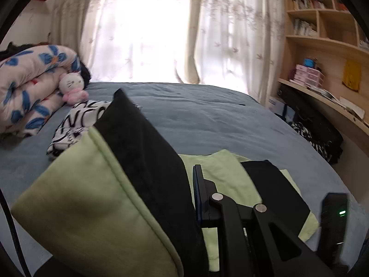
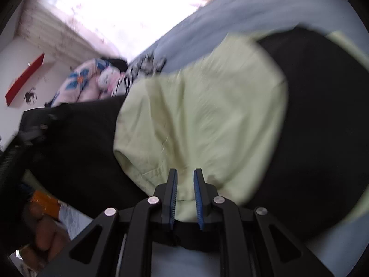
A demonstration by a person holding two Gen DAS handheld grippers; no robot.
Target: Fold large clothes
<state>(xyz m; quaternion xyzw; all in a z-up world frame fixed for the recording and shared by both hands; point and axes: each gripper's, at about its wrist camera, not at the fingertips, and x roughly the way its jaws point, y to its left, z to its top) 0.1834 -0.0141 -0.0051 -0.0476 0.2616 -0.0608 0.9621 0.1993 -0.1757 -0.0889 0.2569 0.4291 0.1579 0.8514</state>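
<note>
A large light-green and black garment (image 1: 96, 196) hangs lifted at the left of the left wrist view, and another part of it (image 1: 226, 180) lies flat on the blue bed (image 1: 207, 120). My left gripper (image 1: 192, 184) is shut on the raised fabric; only one blue-padded finger (image 1: 197, 191) shows, the cloth hiding the other. In the blurred right wrist view the garment (image 2: 207, 115) fills the middle. My right gripper (image 2: 185, 184) is shut on a green fold, which bulges between its blue pads (image 2: 197, 189).
A flowered quilt (image 1: 30, 87) and a pink plush toy (image 1: 73, 87) lie at the bed's far left beside a black-and-white cloth (image 1: 76, 124). Wooden shelves (image 1: 322, 34) and a desk (image 1: 334, 106) stand on the right, curtains (image 1: 150, 27) behind. A hand (image 2: 46, 228) shows at lower left.
</note>
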